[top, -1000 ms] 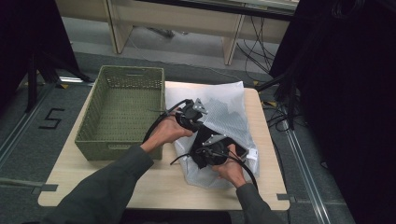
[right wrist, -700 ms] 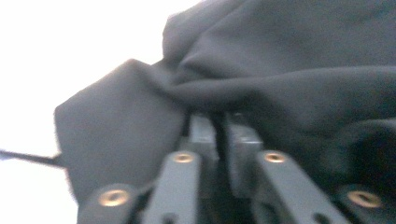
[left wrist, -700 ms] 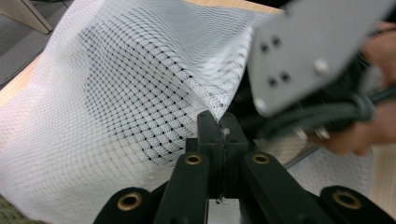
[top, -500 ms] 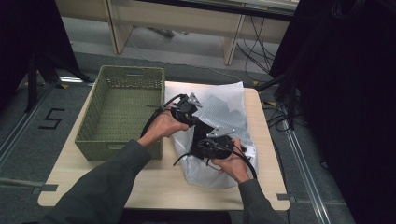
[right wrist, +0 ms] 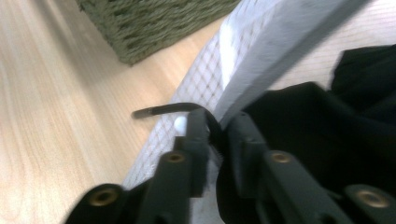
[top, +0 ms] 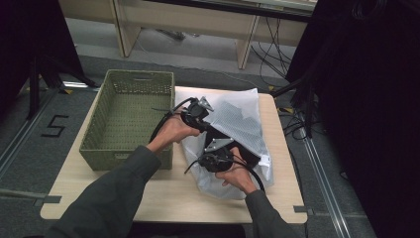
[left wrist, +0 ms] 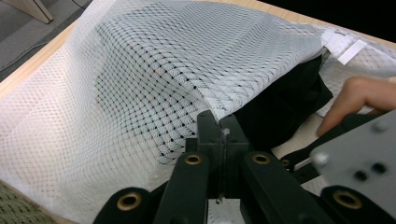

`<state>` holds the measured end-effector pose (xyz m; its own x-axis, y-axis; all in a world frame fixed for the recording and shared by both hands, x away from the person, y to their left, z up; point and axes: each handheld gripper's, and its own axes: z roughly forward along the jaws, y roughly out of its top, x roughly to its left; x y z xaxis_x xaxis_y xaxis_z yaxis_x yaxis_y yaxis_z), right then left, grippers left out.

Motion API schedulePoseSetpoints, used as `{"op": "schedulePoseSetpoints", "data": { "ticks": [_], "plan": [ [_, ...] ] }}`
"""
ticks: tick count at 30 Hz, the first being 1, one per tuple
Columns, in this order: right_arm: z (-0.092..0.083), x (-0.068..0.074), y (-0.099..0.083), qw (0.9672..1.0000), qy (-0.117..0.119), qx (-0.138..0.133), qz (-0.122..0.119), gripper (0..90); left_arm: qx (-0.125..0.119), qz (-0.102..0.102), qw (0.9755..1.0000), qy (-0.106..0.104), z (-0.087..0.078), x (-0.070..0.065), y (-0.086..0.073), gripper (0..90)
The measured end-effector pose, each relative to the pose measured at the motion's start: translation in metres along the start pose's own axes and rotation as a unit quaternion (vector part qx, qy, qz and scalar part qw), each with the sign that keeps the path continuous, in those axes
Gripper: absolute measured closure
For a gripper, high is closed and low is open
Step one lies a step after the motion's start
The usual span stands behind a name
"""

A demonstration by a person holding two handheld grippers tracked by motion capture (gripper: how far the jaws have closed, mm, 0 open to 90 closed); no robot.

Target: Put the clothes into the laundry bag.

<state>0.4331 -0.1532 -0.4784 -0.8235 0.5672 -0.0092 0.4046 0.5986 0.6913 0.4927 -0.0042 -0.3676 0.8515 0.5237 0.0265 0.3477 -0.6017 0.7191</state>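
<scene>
A white mesh laundry bag (top: pixel 242 119) lies on the wooden table with a black garment (top: pixel 250 158) partly inside its opening. My left gripper (top: pixel 210 129) is shut on the bag's upper edge (left wrist: pixel 219 123) and holds the mesh (left wrist: pixel 154 79) lifted over the black garment (left wrist: pixel 285 107). My right gripper (top: pixel 214 148) sits lower at the opening. Its jaws (right wrist: pixel 217 121) have just been closing and now pinch the black garment (right wrist: pixel 336 130) right beside the bag's white edge band (right wrist: pixel 280 46).
A green woven basket (top: pixel 141 74) stands on the table's left half, close to the bag (right wrist: pixel 154 28). Bare wood (top: pixel 124 193) lies in front of it. Cables trail from both grippers. The floor beyond holds furniture legs and wires.
The right gripper has shifted a little to the left along the bag's opening. The left gripper keeps the bag's edge held in about the same place.
</scene>
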Motion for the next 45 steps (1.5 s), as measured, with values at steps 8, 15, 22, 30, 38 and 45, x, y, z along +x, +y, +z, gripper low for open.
{"op": "schedulePoseSetpoints", "data": {
  "ticks": [8, 15, 22, 30, 38, 45],
  "plan": [
    [-0.023, -0.003, 0.000, 0.9996, -0.011, -0.024, -0.005, 89.5, 0.000, 0.006, 1.0000, 0.004, -0.003, 0.000, 0.000, 89.3],
    [-0.036, -0.012, -0.004, 0.9995, -0.018, -0.026, 0.009, 89.9, -0.003, 0.001, 1.0000, 0.004, -0.005, 0.002, 0.001, 89.2],
    [-0.033, 0.005, 0.000, 0.9998, -0.012, -0.017, -0.006, 76.0, 0.003, 0.009, 1.0000, 0.000, -0.004, 0.003, 0.002, 89.2],
    [-0.009, 0.024, 0.019, 0.9972, 0.019, -0.030, -0.066, 67.2, 0.005, 0.004, 1.0000, 0.002, -0.003, 0.003, 0.004, 89.3],
    [0.000, 0.015, 0.011, 0.9953, 0.033, 0.039, -0.082, 84.5, 0.004, -0.001, 1.0000, -0.001, 0.001, 0.003, 0.004, 89.3],
    [-0.029, 0.013, 0.010, 0.9982, 0.016, 0.009, -0.058, 88.9, 0.003, 0.004, 1.0000, 0.001, -0.004, 0.005, 0.003, 89.3]
  ]
}}
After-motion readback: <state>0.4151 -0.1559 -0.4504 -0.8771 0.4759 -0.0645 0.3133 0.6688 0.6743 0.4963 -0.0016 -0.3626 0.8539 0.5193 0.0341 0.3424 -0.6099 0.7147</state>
